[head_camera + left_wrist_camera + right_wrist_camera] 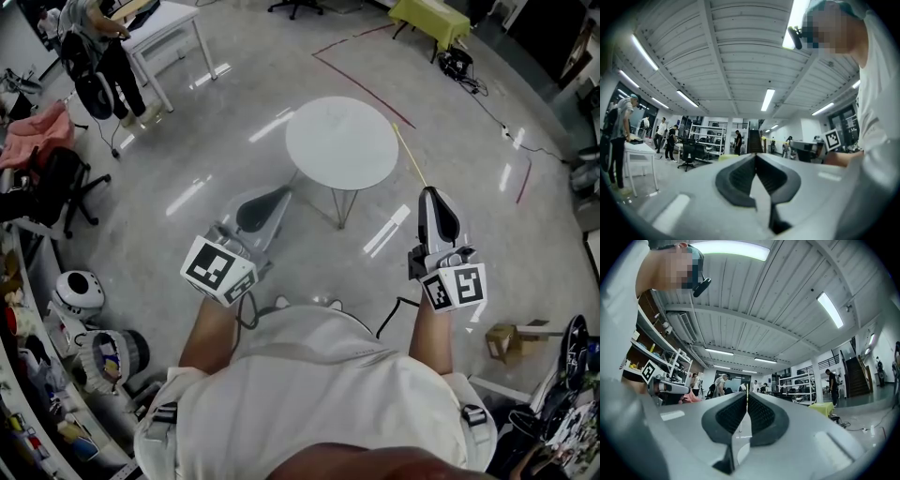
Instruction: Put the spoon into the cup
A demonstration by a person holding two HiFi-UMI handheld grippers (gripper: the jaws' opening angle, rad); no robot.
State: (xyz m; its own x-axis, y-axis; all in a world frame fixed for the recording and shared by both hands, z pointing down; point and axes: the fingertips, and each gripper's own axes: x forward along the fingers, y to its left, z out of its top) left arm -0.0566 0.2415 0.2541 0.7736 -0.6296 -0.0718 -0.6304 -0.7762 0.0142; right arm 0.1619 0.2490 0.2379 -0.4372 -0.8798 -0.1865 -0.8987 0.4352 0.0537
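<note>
As I face the bench (342,141), jaws clenched.
Left gripper (279,195) and right gripper (430,194): tips meeting.

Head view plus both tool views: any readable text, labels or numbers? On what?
None readable.
Left cube and right cube: square black-and-white marker patterns only, no words.
Clutter at the head view's left edge: too small and blurred to read.
</note>
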